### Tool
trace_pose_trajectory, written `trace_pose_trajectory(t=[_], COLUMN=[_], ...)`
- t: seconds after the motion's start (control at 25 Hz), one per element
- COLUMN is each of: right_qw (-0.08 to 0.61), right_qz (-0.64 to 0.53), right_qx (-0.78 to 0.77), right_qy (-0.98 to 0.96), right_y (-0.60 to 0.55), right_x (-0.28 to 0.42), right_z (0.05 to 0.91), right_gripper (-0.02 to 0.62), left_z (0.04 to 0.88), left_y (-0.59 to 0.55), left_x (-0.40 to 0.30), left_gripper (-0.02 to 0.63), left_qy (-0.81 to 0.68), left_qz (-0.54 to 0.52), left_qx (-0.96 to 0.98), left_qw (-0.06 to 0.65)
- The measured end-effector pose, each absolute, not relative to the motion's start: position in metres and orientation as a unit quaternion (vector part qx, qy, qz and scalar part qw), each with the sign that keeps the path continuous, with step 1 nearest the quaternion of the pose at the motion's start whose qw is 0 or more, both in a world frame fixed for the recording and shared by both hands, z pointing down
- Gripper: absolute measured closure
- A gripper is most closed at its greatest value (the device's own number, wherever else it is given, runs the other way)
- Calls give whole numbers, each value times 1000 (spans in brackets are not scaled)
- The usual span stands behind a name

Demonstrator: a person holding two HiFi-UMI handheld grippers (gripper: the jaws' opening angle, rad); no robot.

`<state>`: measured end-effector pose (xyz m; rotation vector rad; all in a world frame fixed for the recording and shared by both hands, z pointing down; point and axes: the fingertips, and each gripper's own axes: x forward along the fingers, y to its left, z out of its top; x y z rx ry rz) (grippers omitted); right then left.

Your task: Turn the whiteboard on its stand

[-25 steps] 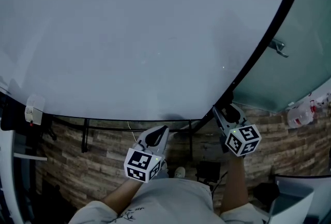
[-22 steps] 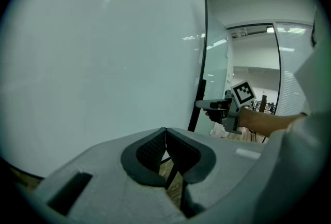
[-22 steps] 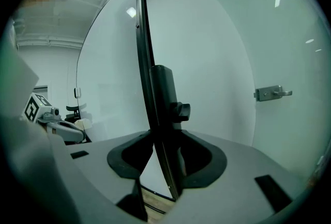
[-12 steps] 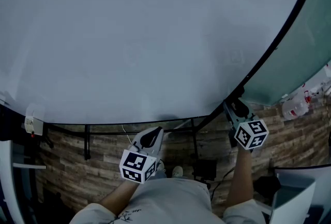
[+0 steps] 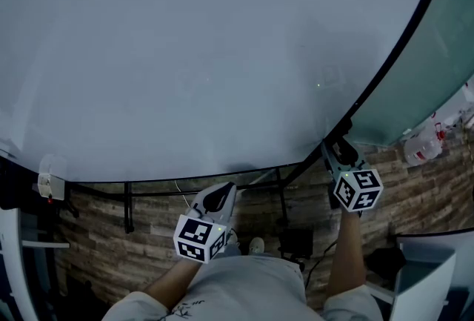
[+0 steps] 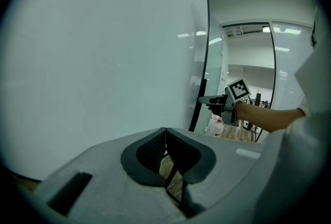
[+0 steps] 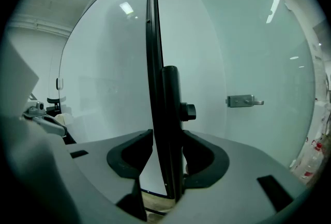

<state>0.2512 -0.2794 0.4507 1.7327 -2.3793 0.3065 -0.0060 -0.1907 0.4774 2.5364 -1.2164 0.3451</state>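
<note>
The whiteboard (image 5: 207,53) is a large pale panel in a black frame and fills the upper head view. My right gripper (image 5: 342,151) is at its lower right corner. In the right gripper view the black frame edge (image 7: 153,62) and the stand's post (image 7: 172,114) stand upright between the jaws. My right gripper (image 7: 166,137) is shut on that edge, a pad against each side. My left gripper (image 5: 217,197) hangs below the board's bottom edge. In its own view the left gripper (image 6: 165,132) is shut and empty, facing the board (image 6: 103,62).
A glass wall with a metal door handle (image 7: 243,100) stands just behind the board's right edge. A clamp knob (image 7: 189,111) sticks out of the post. The stand's black lower bars (image 5: 129,204) cross over the wood-pattern floor. A plastic bottle (image 5: 422,149) lies at the right.
The right gripper has moved to the right with the board's frame edge, which has swung outward with it. The left gripper has stayed about where it was.
</note>
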Motion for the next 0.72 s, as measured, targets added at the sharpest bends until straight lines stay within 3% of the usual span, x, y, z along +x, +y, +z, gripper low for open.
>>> trace_pose_trajectory(t=[0.48, 0.72], right_qw=[117, 121], right_qz=[136, 143], right_qx=[594, 575], right_qy=[-785, -797], right_y=[-236, -204], right_x=[226, 184], right_z=[457, 451], right_gripper=[435, 550], left_z=[470, 465], left_y=[-183, -179], left_x=[4, -2], left_gripper=[595, 595], left_qy=[-412, -421], left_qz=[114, 104], left_qx=[892, 890], left_qw=[145, 140])
